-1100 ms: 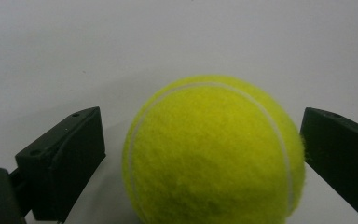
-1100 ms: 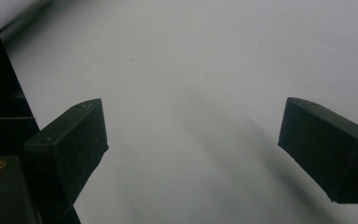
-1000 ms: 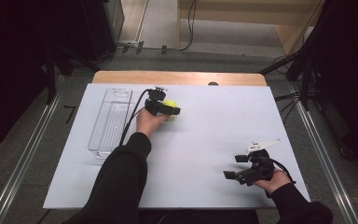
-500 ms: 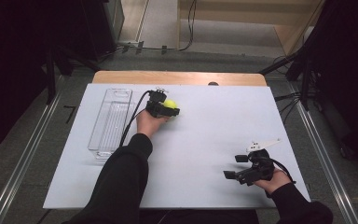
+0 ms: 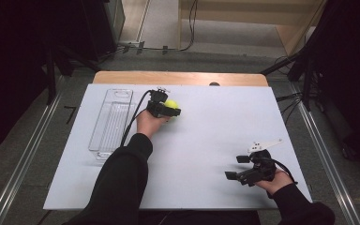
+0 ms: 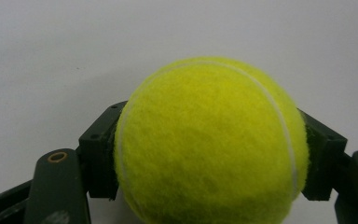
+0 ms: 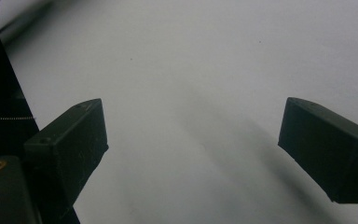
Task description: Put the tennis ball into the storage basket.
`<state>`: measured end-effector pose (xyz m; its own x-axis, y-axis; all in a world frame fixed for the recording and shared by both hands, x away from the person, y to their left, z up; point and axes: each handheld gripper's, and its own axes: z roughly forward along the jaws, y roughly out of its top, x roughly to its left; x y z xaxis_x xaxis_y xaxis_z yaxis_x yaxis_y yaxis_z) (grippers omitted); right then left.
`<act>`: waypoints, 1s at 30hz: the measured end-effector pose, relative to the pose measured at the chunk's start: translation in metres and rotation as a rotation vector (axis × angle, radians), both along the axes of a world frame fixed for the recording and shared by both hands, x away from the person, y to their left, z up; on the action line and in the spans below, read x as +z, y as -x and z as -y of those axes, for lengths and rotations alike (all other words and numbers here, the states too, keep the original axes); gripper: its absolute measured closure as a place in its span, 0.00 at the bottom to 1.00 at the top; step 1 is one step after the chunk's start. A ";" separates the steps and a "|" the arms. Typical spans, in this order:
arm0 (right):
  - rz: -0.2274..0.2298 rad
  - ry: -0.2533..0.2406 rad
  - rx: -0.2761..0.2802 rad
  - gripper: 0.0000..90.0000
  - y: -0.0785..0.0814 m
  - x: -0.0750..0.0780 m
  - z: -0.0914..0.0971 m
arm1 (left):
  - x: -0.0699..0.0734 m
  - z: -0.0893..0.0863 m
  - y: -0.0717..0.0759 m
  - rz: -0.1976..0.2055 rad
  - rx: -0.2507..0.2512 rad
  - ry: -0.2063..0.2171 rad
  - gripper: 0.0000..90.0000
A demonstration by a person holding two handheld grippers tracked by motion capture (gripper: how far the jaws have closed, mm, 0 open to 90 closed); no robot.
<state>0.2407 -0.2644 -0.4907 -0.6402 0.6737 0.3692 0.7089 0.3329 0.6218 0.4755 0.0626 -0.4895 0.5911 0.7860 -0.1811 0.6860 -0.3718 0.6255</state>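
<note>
A yellow tennis ball point(image 6: 209, 140) sits on the white table top, toward the far middle point(image 5: 170, 102). My left gripper point(image 5: 172, 109) is around it. Its jaws have just been closing, and both black pads point(image 6: 100, 154) now press on the ball's sides. In the left gripper view the ball bulges between the jaws. My right gripper point(image 5: 235, 168) rests near the front right of the table, a hand holding it. Its jaws stand wide apart over bare white surface point(image 7: 191, 130), with nothing between them.
A clear, long plastic tray point(image 5: 112, 122) lies lengthwise left of the ball, beside my left forearm. The white table sheet point(image 5: 206, 140) has a wooden strip point(image 5: 178, 77) along its far edge. Dark stands and cables surround the table.
The left gripper's jaws have drawn in against the tennis ball. Both hands have stayed where they were.
</note>
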 end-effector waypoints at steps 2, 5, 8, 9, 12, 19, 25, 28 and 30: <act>0.000 0.000 -0.001 0.07 0.000 0.000 0.000 | 0.004 0.000 0.001 -0.012 0.002 0.011 0.29; 0.001 0.002 0.002 0.07 0.000 0.000 0.000 | 0.009 -0.001 0.003 -0.020 -0.001 0.024 0.29; 0.000 0.003 0.002 0.07 0.000 0.000 0.000 | 0.013 -0.002 0.005 -0.047 -0.021 0.036 0.29; 0.000 0.004 0.002 0.07 0.000 0.000 0.000 | 0.014 -0.001 0.007 -0.044 -0.025 0.038 0.29; 0.000 0.004 0.003 0.07 0.000 0.000 0.000 | 0.017 -0.001 0.009 -0.041 -0.044 0.027 0.29; 0.000 0.003 0.002 0.07 0.000 0.000 0.000 | 0.026 -0.001 0.018 -0.059 -0.079 0.036 0.29; -0.001 0.005 0.001 0.07 0.000 0.000 -0.001 | 0.031 -0.003 0.024 -0.071 -0.093 0.049 0.29; 0.001 0.006 0.004 0.07 0.000 0.000 -0.001 | 0.035 -0.004 0.027 -0.083 -0.109 0.056 0.29; 0.001 0.006 0.003 0.07 0.000 0.000 -0.001 | 0.036 -0.004 0.030 -0.084 -0.115 0.058 0.29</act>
